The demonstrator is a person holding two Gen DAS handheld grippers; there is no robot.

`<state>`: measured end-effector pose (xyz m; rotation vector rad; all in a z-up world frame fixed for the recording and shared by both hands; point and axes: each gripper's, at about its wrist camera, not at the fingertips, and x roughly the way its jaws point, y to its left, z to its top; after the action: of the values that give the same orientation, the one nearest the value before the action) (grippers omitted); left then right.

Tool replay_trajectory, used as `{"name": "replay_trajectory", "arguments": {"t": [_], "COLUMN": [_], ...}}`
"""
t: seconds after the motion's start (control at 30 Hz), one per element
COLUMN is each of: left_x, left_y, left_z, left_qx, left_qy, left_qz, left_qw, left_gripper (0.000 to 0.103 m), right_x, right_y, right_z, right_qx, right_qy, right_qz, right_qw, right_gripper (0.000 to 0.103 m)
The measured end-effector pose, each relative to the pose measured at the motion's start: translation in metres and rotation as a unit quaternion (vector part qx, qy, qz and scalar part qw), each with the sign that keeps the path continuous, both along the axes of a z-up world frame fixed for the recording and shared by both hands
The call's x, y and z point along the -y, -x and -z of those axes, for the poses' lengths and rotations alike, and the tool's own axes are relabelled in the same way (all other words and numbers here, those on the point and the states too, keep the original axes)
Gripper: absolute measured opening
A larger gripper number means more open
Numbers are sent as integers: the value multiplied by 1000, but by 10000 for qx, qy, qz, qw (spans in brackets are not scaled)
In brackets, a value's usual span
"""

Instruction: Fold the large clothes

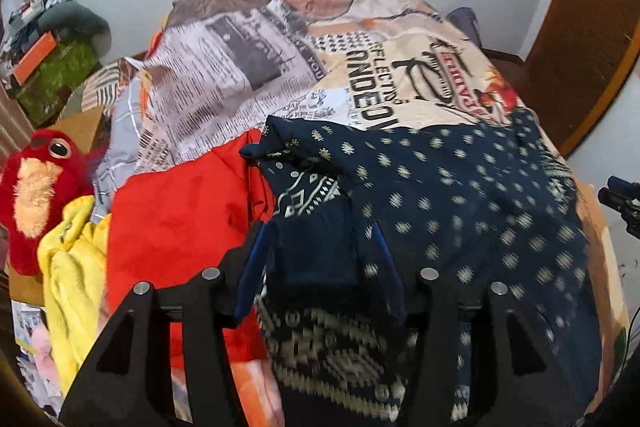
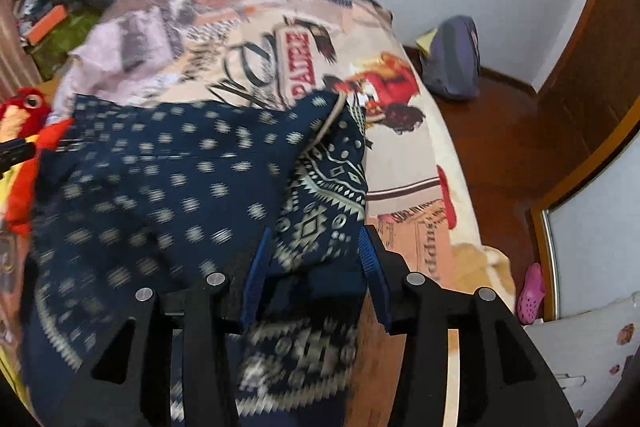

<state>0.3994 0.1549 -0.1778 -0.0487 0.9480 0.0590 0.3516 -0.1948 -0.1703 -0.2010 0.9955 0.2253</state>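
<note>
left claw [image 1: 320, 247] released | right claw [image 2: 316, 251] released | navy cloth [image 1: 460, 187] lay slack between both, apparently dropped flat on bed [image 2: 404, 187] for folding

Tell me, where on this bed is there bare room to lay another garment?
Bare patches: the printed bedspread right of the navy patterned cloth, toward the bed's edge, and beyond it toward the wall. Crowded: the left side, with the red garment, yellow cloth and red plush toy.

Navy garment [image 1: 460, 187], cream motifs; red cloth [image 1: 180, 203]
</note>
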Motion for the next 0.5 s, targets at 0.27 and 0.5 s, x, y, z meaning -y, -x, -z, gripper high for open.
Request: {"name": "replay_trajectory", "arguments": {"t": [0.27,0.5], "left_x": [1,-9], "left_y": [74,120], "left_z": [-26,-2], "left_qx": [150,-215], "left_qy": [7,187], "left_qz": [162,264], "left_qw": [9998,9992], "left_gripper": [65,66], "right_x": [4,10], "right_y": [62,107], "right_z": [-28,-25], "right_qx": [145,-7], "right_qy": [-200,-300], "right_qz": [82,43], "right_qw": [9997,9995], "right_gripper": [49,49]}}
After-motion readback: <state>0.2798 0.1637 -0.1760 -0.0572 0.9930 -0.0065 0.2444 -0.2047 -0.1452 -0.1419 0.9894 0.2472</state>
